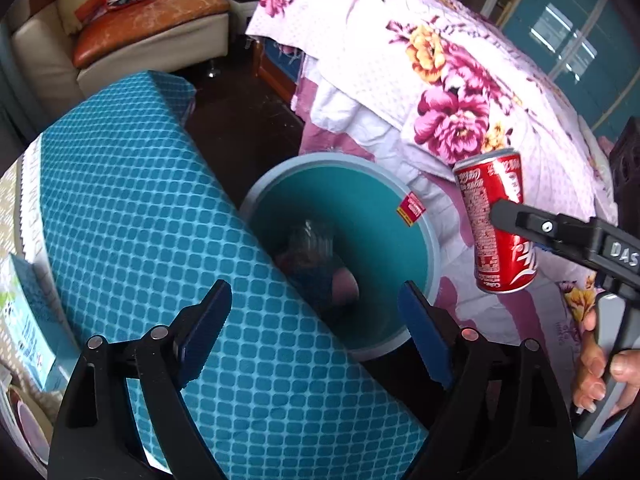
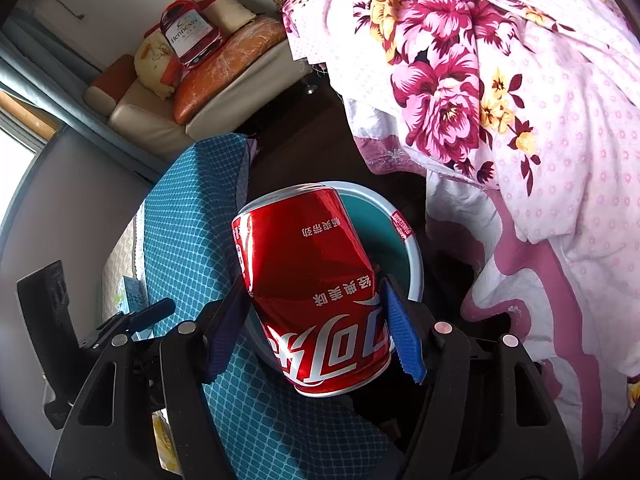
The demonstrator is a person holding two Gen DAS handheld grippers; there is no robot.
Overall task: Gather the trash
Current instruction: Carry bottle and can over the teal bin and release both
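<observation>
I have the red cola can (image 2: 316,292) clamped between the blue pads (image 2: 402,336) of my right gripper (image 2: 312,332), gripped across its already dented waist so it cannot roll out while I carry it. From the left wrist view the can hangs tilted near the teal bin (image 1: 434,248), off to one side of its rim and not yet over the mouth, with the floral quilt (image 1: 460,92) behind it. My left gripper (image 1: 316,332) is spread wide with nothing between its jaws, poised right over the bin's opening beside the blue checked cushion (image 1: 140,200) (something clear and crumpled already lies at the bottom). I judge the next step is swinging the can over the mouth and letting go.
</observation>
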